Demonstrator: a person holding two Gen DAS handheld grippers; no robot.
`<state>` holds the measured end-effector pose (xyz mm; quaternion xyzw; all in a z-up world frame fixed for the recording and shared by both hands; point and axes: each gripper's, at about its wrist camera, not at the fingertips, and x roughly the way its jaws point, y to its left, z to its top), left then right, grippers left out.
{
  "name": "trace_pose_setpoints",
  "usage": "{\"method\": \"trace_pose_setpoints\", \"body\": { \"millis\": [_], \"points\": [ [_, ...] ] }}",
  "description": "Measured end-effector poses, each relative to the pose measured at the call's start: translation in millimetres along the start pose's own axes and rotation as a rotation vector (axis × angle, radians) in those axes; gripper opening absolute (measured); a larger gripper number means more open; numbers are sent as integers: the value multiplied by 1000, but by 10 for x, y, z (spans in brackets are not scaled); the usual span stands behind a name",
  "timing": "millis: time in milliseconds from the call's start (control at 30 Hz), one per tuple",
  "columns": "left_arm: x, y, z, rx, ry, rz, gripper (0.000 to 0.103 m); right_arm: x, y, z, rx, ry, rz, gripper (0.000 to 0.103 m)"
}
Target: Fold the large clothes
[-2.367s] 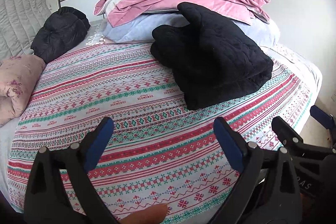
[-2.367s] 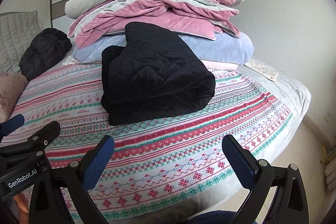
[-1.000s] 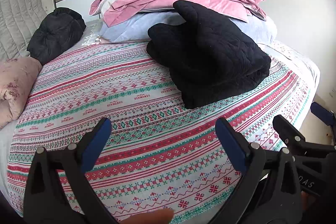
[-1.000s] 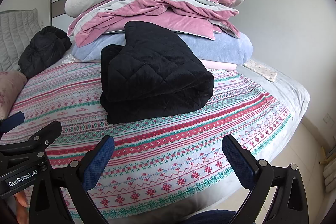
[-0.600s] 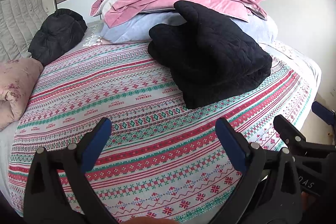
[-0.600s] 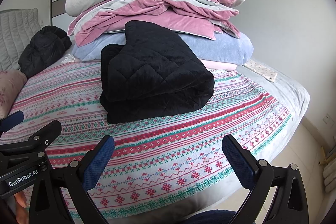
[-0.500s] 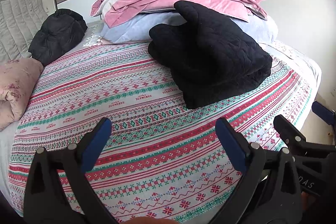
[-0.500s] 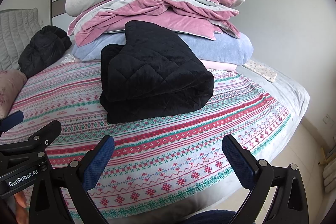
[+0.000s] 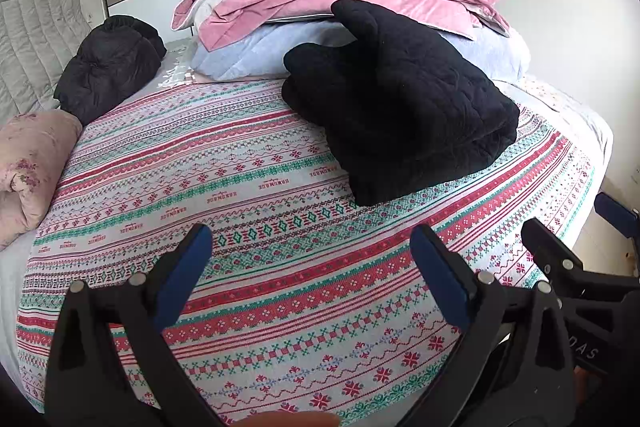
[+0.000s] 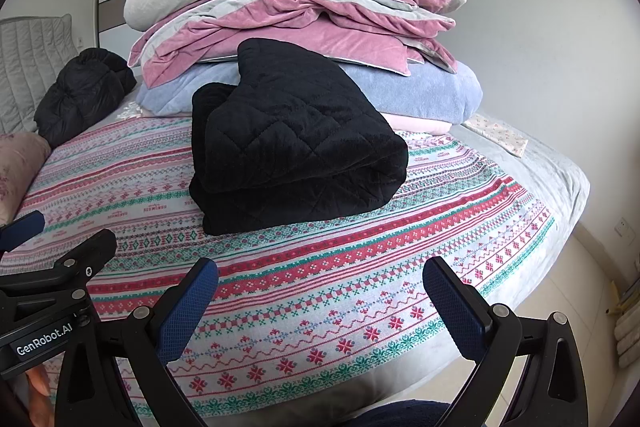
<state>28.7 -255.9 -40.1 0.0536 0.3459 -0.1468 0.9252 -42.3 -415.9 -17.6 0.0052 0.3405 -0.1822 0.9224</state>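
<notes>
A black quilted garment [image 9: 404, 107] lies folded in a thick bundle on the patterned bedspread [image 9: 240, 219], leaning against a stack of bedding. It also shows in the right wrist view [image 10: 288, 143]. My left gripper [image 9: 312, 259] is open and empty, held above the bed's near edge, well short of the garment. My right gripper [image 10: 320, 291] is open and empty too, beside the left one, over the front of the bedspread [image 10: 360, 259].
A tall stack of grey, pink and blue blankets [image 10: 304, 27] stands behind the garment. A second black jacket [image 9: 108, 67] lies bunched at the back left by a grey headboard [image 9: 32, 39]. A pink pillow [image 9: 28, 163] lies left. Floor [image 10: 592, 267] lies right of the bed.
Both grippers have stayed open and almost still. The views have shifted only slightly. The garment has not moved.
</notes>
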Motion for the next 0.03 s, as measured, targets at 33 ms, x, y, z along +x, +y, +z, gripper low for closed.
{"method": "trace_pose_setpoints", "body": {
  "millis": [33],
  "points": [
    [-4,3,-1,0,0,1,99,-3,-2,1,0,0,0,103]
  ]
}}
